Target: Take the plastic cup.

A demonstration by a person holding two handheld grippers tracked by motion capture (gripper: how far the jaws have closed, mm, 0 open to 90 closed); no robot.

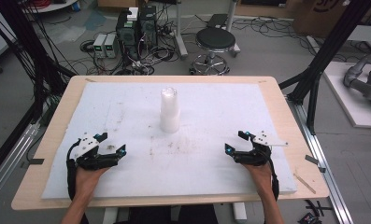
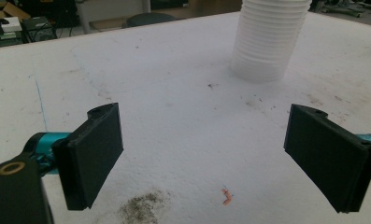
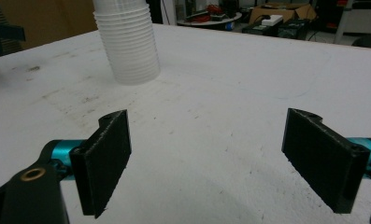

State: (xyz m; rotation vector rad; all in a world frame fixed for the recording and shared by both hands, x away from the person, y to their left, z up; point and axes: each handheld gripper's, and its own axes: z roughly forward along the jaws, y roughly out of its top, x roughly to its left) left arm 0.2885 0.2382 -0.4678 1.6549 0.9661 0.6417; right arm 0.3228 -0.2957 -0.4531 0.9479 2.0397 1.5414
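- A stack of cups point(image 1: 169, 111), white and translucent, is standing upside down near the middle of the white foam board point(image 1: 127, 107), well apart from both grippers.
- The left gripper point(image 1: 110, 144) is resting low at the board's near left, its jaws spread wide and holding nothing; in the left gripper view the stack point(image 2: 268, 39) is showing ahead and to the right of the jaws.
- The right gripper point(image 1: 235, 142) is resting at the near right, its jaws likewise gaping and empty; in the right gripper view the stack point(image 3: 127, 42) is rising ahead and to the left.
- The cups are looking thin, light and easily crushed; nested rims are forming ridges down the sides, which would probably give a grip. Holding the stack low with one gripper while taking the top cup gently by its sides with the other seems sensible.
- Nothing is standing between grippers and stack; dark smudges point(image 2: 141, 207) and a small orange scrap point(image 2: 227, 197) are lying on the board.
- Beyond the wooden table point(image 1: 286, 121), a stool point(image 1: 216, 42) and computer boxes point(image 1: 136, 28) are sitting on the floor.
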